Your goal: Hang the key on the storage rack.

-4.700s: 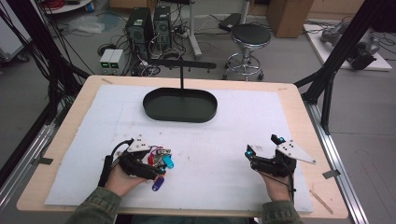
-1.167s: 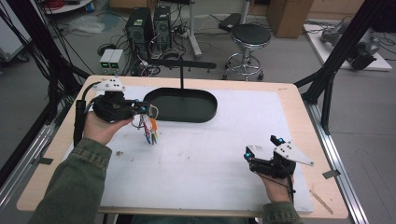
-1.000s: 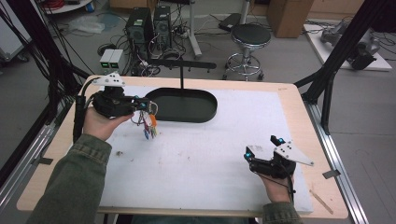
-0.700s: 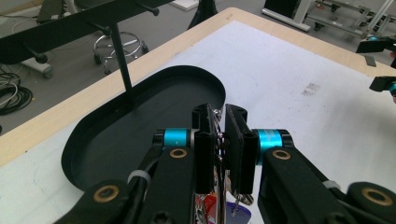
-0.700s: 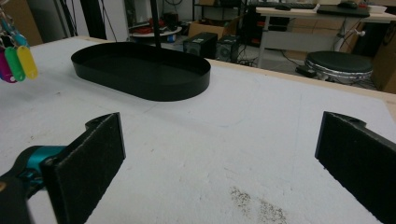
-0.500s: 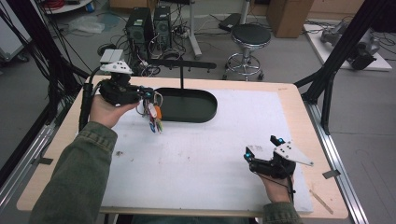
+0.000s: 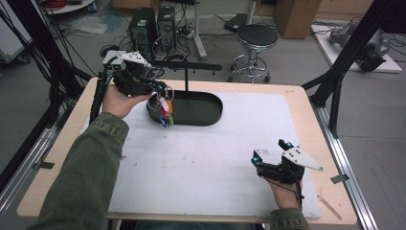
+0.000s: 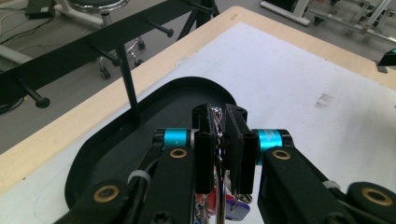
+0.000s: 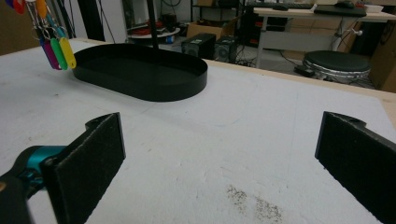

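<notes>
Jaws of the left gripper (image 8: pixel 219 140) squeezed tight on the metal ring of a bunch of keys (image 7: pixel 164 106), with almost no gap between the two black pads. Ring pinched at the very top; colored tags (image 8: pixel 223 205) dangling straight down under it, long way up and down, free ends aimed at the table. Seen in the right gripper view too, far off at the top left: purple, green and yellow tags (image 9: pixel 57 50) hanging in the air, not touching anything.

Held up high at the far left of the table, over the left end of the black tray (image 7: pixel 210 112). Tray oval, long way running left to right, near the far edge of the white mat (image 7: pixel 210 158). Thin black post (image 7: pixel 186 79) standing straight up from the tray, with a black bar (image 8: pixel 84 60) across the top, lying left to right, small pegs sticking out of it. Keys lower than the bar and a bit to the near left of the post, not on any peg.

Jaws of the right gripper (image 9: pixel 219 158) wide open, nothing between them, just white mat. Resting low at the near right of the table, well apart from the keys and the tray, pointing toward the far left.
</notes>
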{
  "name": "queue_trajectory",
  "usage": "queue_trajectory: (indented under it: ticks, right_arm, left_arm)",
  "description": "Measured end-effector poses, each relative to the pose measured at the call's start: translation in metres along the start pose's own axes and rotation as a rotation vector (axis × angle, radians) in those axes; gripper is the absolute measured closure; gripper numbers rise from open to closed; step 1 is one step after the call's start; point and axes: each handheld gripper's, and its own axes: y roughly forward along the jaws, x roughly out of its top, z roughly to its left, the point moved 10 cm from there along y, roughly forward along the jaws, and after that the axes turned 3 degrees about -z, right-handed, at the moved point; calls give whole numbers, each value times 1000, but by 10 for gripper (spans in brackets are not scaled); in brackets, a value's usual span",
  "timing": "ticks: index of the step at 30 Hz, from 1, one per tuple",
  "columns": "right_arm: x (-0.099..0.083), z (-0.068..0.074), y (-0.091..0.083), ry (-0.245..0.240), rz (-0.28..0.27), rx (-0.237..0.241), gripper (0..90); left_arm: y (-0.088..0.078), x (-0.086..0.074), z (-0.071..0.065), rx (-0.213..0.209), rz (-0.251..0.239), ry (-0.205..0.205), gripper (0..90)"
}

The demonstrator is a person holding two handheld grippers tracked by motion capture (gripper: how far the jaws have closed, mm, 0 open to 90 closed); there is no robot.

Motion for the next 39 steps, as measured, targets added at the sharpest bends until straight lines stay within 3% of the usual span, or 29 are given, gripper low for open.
queue_trajectory:
  ticks: [8, 11, 13, 24, 26, 33, 36, 39]
  right_arm:
    - [0, 0, -1, -2, -6, -7, 5]
    - [0, 0, 0, 2, -4, -7, 5]
    - [0, -1, 0, 1, -5, -10, 5]
    - [-1, -4, -2, 3, -8, -18, 5]
    - [-2, -3, -2, 5, -5, -17, 5]
    - [-3, -7, -4, 5, -2, -29, 5]
    - [-3, -8, -4, 7, 2, -31, 5]
    - [-4, -9, -4, 0, 7, -32, 5]
  left_arm:
    - [11, 7, 17, 34, -24, -23, 821]
    - [15, 13, 25, 52, -69, -26, 820]
    - [19, 14, 30, 58, -69, -35, 821]
    - [39, 27, 37, 45, -101, -32, 820]
    - [42, 29, 39, 41, -120, -47, 820]
    - [54, 25, 51, 59, -119, -110, 820]
    - [59, 25, 59, 80, -119, -117, 821]
    - [62, 24, 68, 91, -137, -156, 821]
